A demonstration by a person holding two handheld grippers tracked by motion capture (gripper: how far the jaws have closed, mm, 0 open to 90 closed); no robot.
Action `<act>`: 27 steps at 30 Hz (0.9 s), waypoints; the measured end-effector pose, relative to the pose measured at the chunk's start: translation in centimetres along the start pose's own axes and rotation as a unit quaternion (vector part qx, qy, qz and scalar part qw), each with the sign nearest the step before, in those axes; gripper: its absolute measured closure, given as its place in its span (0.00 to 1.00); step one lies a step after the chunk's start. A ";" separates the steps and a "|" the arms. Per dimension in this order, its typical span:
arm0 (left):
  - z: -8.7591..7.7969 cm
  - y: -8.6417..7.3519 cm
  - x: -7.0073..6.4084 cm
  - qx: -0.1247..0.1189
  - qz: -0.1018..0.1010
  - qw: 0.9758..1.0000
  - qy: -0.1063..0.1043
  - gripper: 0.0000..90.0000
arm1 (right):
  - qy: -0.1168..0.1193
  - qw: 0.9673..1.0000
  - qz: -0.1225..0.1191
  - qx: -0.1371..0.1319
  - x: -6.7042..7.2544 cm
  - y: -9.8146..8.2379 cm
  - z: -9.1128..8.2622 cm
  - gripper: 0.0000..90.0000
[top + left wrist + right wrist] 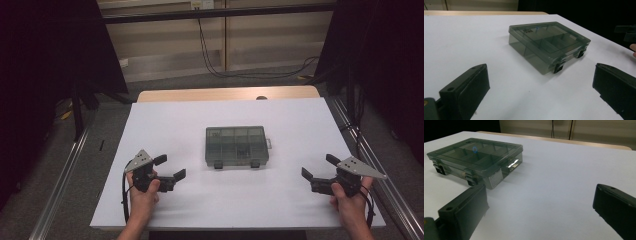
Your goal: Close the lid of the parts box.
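Centrally: smoky transl. compartment box (237, 145), lid shut, two front latches.

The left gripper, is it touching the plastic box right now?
Apart. The high view shows bare white table between the left gripper and the plastic box.

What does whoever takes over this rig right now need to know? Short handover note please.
Left claw: open, nothing between its jaws, over the white table at the near left.
Right claw: open, nothing held, near right.
Compartment box: lies flat mid-table between the two claws, lid closed, its two dark latches on the side facing the person. Neither claw touches it.
Done: nothing visible on the box yet.
Left: likely bring both claws in to the box and work the latches.
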State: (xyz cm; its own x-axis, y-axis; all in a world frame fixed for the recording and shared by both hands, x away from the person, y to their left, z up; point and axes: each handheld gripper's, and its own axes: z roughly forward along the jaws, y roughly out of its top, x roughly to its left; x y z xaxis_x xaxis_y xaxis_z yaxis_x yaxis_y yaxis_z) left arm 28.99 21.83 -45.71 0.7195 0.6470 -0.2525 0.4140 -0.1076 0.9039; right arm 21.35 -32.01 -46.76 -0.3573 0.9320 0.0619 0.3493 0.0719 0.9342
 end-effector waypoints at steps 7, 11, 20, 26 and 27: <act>-1.3 -0.4 0.8 -0.001 0.007 1.000 0.020 0.01 | -0.003 1.000 0.002 -0.001 -0.1 0.0 -0.3 0.00; -2.0 -0.6 1.1 -0.002 0.009 1.000 0.030 0.01 | -0.005 1.000 0.000 0.001 -0.1 -0.1 -0.3 0.00; -3.2 -1.0 1.7 -0.006 0.004 0.999 0.048 0.02 | -0.010 1.000 0.006 -0.002 -0.2 -0.2 -0.6 0.00; -3.4 -1.0 2.2 -0.009 -0.005 0.999 0.052 0.02 | -0.012 1.000 0.007 -0.002 -0.4 -0.3 -0.6 0.00; -3.4 -1.0 2.2 -0.009 -0.007 0.999 0.052 0.02 | -0.012 1.000 0.008 -0.001 -0.3 -0.3 -0.6 0.00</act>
State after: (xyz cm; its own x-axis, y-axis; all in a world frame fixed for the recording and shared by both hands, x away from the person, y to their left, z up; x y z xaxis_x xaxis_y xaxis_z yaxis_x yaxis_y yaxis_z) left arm 28.30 25.93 -46.00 0.6505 0.7241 -0.2292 0.4138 -0.0849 0.9064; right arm 20.83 -32.57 -46.88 -0.3307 0.9413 0.0678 0.3527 0.0566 0.9340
